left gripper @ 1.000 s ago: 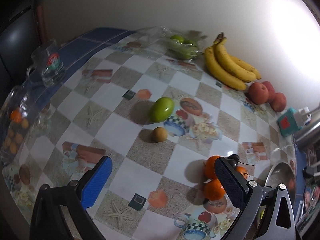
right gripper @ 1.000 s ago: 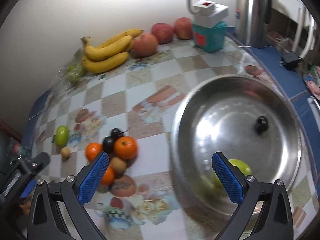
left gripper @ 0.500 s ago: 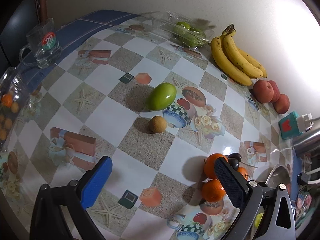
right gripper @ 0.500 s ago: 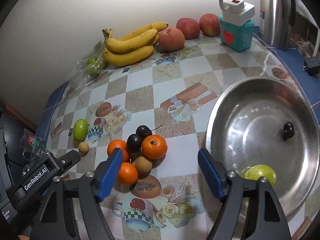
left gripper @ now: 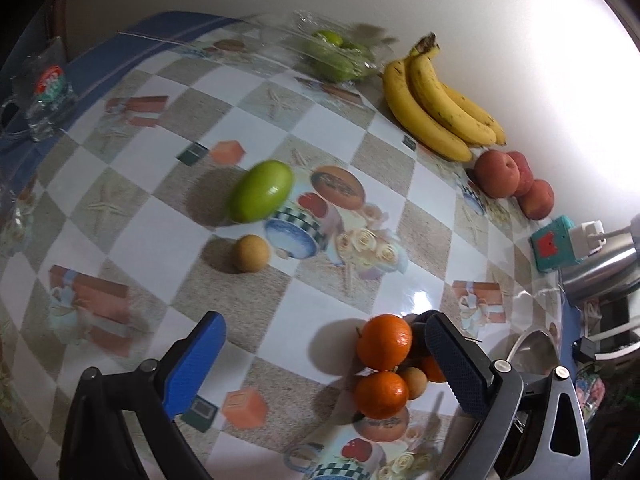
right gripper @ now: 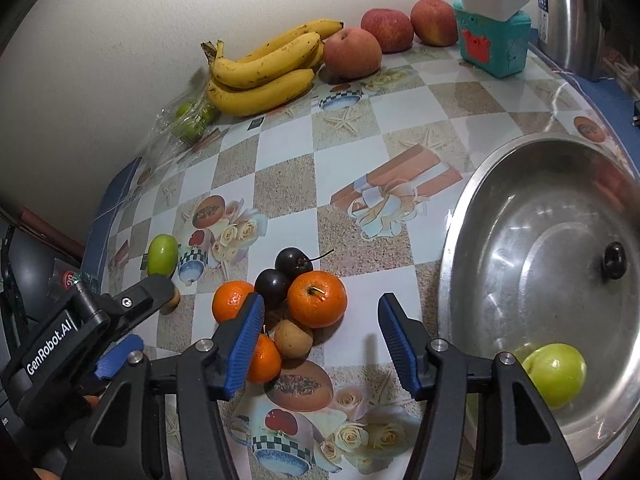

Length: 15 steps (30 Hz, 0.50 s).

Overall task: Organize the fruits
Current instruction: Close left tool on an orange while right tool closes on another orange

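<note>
A pile of oranges, dark plums and a small brown fruit lies on the patterned table; the oranges also show in the left wrist view. My right gripper is open and empty, just in front of the pile. A steel bowl at the right holds a green fruit and a dark plum. My left gripper is open and empty, left of the pile. A green fruit and a small brown fruit lie ahead of it.
Bananas, red apples and a bag of green fruit line the wall. A teal box with a white plug and a steel kettle stand at the back right. A glass mug stands far left.
My right gripper has moved left from over the bowl toward the fruit pile and its jaws have narrowed. My left gripper has come closer to the table and the pile.
</note>
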### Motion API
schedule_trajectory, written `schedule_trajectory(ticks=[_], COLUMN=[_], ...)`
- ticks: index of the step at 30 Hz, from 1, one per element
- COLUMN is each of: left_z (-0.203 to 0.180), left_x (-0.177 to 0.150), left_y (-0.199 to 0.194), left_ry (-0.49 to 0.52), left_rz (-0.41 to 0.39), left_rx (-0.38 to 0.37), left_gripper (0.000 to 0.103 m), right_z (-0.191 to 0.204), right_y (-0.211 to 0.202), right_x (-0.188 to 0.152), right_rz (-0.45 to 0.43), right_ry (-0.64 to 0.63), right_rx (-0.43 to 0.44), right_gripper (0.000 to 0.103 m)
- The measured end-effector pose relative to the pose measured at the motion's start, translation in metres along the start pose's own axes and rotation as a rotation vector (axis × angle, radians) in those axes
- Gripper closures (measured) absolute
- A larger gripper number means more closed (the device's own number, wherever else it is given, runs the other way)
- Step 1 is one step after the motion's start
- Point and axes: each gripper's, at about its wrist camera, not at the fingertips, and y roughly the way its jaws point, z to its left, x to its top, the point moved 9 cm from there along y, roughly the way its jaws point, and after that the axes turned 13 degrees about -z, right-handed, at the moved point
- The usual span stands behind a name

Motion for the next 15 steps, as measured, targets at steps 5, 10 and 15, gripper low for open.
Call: schedule_trajectory(ticks=[5,10,15], left_z=[-0.008,-0.013,-0.020], left_x=[-0.006,-0.011,-0.013], left_y=[0.011,0.017,0.019], left_ry=[-0.012,-0.031,-0.017], left_rz=[0.041,0.073,0.084], left_rx=[-0.035,-0.072,-0.093], left_gripper=[0.011,0.015,0.029], right_z=[-0.002,-0.003,-0.005], right_y=[0.009,0.016,0.020], right_x=[-0.002,-0.004,-0.005], right_rz=[0.021,0.038,0.045], right_ry=[0.011,0.016,0.030], right_rx=[0.005,0.008,0.014], right_gripper=[0.042,0.049,0.049])
